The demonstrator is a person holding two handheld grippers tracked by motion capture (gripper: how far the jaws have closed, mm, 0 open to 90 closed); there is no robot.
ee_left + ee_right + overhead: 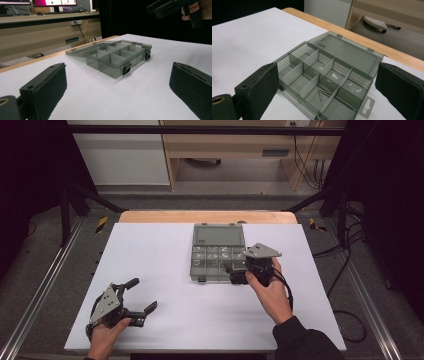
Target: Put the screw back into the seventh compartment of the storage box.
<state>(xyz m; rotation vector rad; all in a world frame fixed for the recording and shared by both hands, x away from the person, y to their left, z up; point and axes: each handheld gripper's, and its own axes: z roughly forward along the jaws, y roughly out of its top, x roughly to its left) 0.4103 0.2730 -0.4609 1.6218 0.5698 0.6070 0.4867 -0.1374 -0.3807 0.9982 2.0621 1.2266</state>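
At the near left of the white table (150,270), the left gripper (142,297) is idling, jaws wide and empty. Mid-table, the smoky-grey clear plastic compartment box (218,255) is lying open, small steel screws (323,93) inside; the right gripper (231,271) is hovering at its edge, jaws wide and empty, probably lining up to pick a screw or swing the lid shut.

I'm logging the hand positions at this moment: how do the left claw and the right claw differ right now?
The left claw sits near the table's front left corner, well away from the organizer box; the right claw is right at the box's front right part. The left claw looks at the box from the side, low to the table; the right claw looks down into its compartments, where small screws lie. Both are open and hold nothing.
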